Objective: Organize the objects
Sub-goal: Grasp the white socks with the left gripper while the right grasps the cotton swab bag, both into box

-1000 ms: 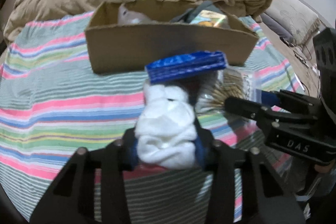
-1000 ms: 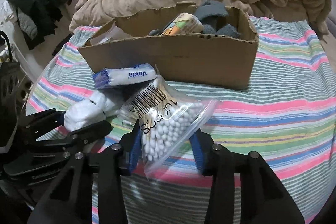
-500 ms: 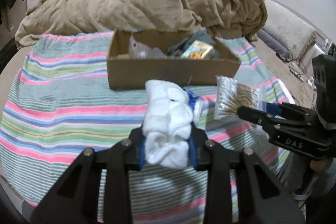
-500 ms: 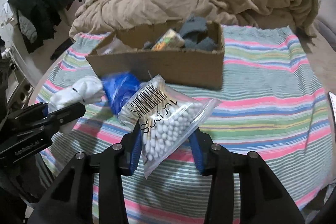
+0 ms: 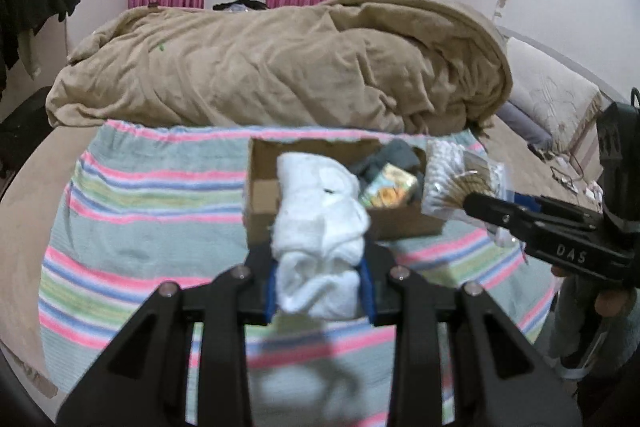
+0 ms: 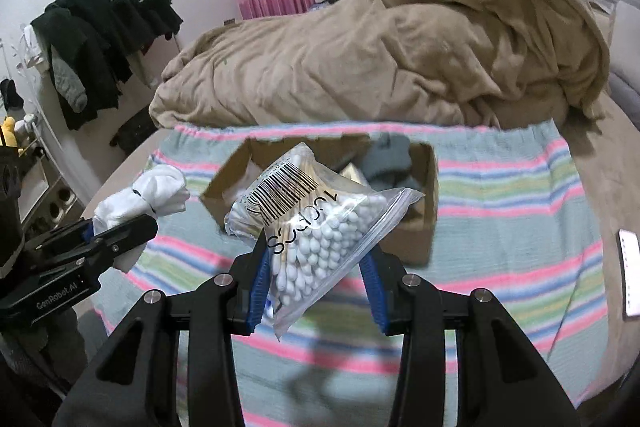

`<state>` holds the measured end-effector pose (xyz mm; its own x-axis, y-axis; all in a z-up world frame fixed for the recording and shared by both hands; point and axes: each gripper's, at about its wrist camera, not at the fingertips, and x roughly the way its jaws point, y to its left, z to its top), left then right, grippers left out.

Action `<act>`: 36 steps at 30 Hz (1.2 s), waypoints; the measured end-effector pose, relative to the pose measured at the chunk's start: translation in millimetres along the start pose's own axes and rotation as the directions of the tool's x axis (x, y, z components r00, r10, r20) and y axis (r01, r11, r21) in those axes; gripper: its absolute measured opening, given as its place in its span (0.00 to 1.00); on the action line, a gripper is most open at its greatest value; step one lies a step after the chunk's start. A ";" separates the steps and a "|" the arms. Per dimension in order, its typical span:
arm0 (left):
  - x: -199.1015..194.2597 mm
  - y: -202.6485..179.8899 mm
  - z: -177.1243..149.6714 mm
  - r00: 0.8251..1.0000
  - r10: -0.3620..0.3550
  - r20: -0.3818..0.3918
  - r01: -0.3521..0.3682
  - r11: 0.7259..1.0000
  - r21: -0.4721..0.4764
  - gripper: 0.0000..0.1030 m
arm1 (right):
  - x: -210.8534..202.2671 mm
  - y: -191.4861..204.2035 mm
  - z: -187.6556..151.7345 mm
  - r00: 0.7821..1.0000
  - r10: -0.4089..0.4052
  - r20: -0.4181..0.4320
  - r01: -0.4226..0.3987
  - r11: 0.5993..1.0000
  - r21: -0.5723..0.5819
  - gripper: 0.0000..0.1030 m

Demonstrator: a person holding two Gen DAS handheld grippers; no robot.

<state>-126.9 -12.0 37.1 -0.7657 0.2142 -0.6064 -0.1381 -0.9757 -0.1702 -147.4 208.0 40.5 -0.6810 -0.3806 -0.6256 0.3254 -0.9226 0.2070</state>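
— Left gripper?
— Clamped on rolled white socks, raised before open brown cardboard box.
— Right gripper?
— Pinching clear zip bag of cotton swabs, above striped blanket.

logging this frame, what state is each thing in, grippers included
left gripper: shut on white socks
white socks: bundled, held in the air
right gripper: shut on cotton swab bag
cotton swab bag: sealed, held tilted
cardboard box: open, partly filled
blanket: crumpled
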 end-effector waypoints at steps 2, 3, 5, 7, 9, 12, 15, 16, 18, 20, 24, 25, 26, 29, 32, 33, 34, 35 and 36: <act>7.1 6.9 9.4 1.000 0.002 0.006 -0.002 1.000 -0.008 0.31 | 6.4 0.9 9.8 1.000 0.001 0.009 -0.001 1.000 -0.009 0.43; 13.0 11.1 14.3 1.000 0.002 0.006 -0.002 1.000 -0.014 0.31 | 9.8 0.9 13.5 1.000 0.001 0.011 0.000 1.000 -0.011 0.43; 23.6 16.4 18.9 1.000 0.004 -0.001 -0.004 1.000 -0.024 0.31 | 20.7 1.2 22.2 1.000 0.005 0.010 -0.005 1.000 -0.012 0.43; 36.0 22.0 24.4 1.000 0.005 -0.010 -0.006 0.999 -0.033 0.31 | 33.2 2.3 29.1 1.000 0.008 0.007 -0.008 1.000 -0.014 0.43; 46.3 25.0 27.2 1.000 0.008 -0.014 -0.008 0.999 -0.036 0.31 | 43.7 4.4 33.1 1.000 0.008 0.004 -0.008 1.000 -0.017 0.43; 65.7 30.9 29.7 0.999 0.006 -0.036 -0.008 0.999 -0.047 0.31 | 63.3 9.7 38.5 1.000 0.016 -0.012 -0.016 1.000 -0.024 0.43; 85.6 35.0 29.1 0.997 -0.001 -0.074 -0.003 0.998 -0.057 0.31 | 82.3 13.5 42.0 0.999 0.025 -0.022 -0.025 0.999 -0.026 0.43; 92.8 36.3 28.4 0.996 -0.010 -0.093 0.004 0.998 -0.063 0.31 | 89.4 13.8 42.4 0.999 0.029 -0.030 -0.030 0.999 -0.023 0.43; 103.1 38.0 26.3 0.992 -0.034 -0.118 0.024 0.996 -0.086 0.32 | 105.5 14.3 43.6 0.998 0.023 -0.059 -0.024 1.000 -0.019 0.43; 111.2 38.1 24.9 0.991 -0.043 -0.131 0.030 0.995 -0.098 0.33 | 121.5 14.4 44.6 0.996 0.017 -0.089 -0.019 1.000 -0.016 0.43; 121.3 40.5 27.1 0.991 -0.031 -0.132 0.017 0.994 -0.112 0.36 | 141.6 11.4 46.6 0.993 0.013 -0.118 -0.015 1.000 -0.013 0.44; 122.5 40.7 27.6 0.991 -0.027 -0.134 0.012 0.994 -0.111 0.36 | 144.8 9.6 47.1 0.992 0.019 -0.124 -0.020 1.000 -0.007 0.45; 123.1 41.2 28.4 0.990 -0.023 -0.137 0.008 0.994 -0.110 0.37 | 147.2 7.8 48.3 0.991 0.025 -0.128 -0.026 1.000 0.000 0.46; 118.9 38.1 30.4 0.990 -0.004 -0.138 -0.008 0.996 -0.093 0.42 | 146.3 6.6 50.4 0.992 0.030 -0.123 -0.029 1.000 0.006 0.70; 105.9 34.3 32.7 0.993 0.021 -0.117 -0.030 0.997 -0.075 0.61 | 137.9 8.4 50.9 0.994 0.025 -0.103 -0.025 1.000 0.003 0.74; 101.5 33.5 33.4 0.994 0.029 -0.110 -0.037 0.997 -0.072 0.69 | 135.0 9.0 50.9 0.995 0.021 -0.098 -0.021 1.000 0.002 0.74; 95.9 31.9 34.3 0.994 0.041 -0.100 -0.048 0.997 -0.064 0.71 | 131.1 9.3 51.0 0.995 0.019 -0.094 -0.019 1.000 0.003 0.75; 90.5 30.5 35.0 0.995 0.053 -0.088 -0.058 0.997 -0.057 0.73 | 126.0 10.2 50.7 0.996 0.018 -0.088 -0.018 1.000 0.001 0.75; 84.3 29.2 35.1 0.995 0.065 -0.078 -0.069 0.996 -0.048 0.74 | 122.2 10.9 50.9 0.996 0.016 -0.083 -0.016 1.000 -0.003 0.75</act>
<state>-217.5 -24.1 8.2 -0.7220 0.1536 -0.6747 -0.0549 -0.9847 -0.1655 -260.5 148.3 4.5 -0.6189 -0.3887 -0.6825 0.3383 -0.9162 0.2150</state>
